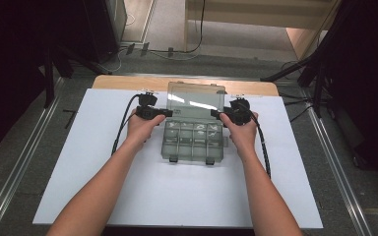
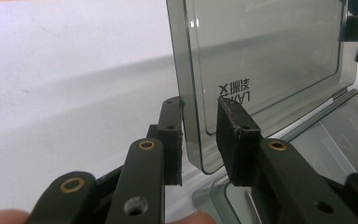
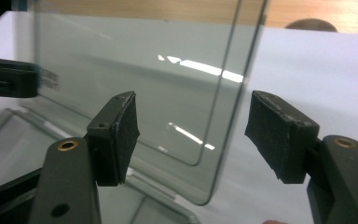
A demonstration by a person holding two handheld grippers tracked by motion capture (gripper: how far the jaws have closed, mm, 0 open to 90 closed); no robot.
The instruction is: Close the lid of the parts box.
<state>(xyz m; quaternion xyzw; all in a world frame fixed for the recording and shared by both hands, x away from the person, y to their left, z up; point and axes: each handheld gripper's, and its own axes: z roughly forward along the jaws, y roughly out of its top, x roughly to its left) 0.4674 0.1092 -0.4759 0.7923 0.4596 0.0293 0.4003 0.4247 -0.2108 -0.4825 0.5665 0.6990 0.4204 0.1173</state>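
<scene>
- High view: a clear plastic box [image 1: 193,139] with small compartments is seen lying near the middle of a white table [image 1: 103,162], its see-through lid [image 1: 195,101] raised and standing up at the far side.
- Two bare forearms are seen coming in from the bottom edge, each hand holding a black gripper at one side of the lid.
- The left gripper [image 1: 163,112] is placed at the lid's left edge, and the right gripper [image 1: 218,115] at its right edge.
- A black cable is seen trailing back from each gripper along the table.
- Small pale items can be made out in the compartments, but they are too small to be told apart.
- Left gripper view: the left gripper [image 2: 199,140] is shown with its jaws set on either side of the lid's [image 2: 270,56] edge near a lower corner.
- The left pad [image 2: 171,140] lies against the outer face of the lid; the other pad sits at the inner face, beside printed lettering, so the lid appears clamped there.
- Part of the open box [image 2: 335,140] is seen below and to the right.
- Right gripper view: the right gripper [image 3: 193,133] is shown with its jaws standing apart.
- The lid's [image 3: 135,79] side edge passes between the jaws, but neither pad touches it.
- The lid is seen upright, with light reflected across it.
</scene>
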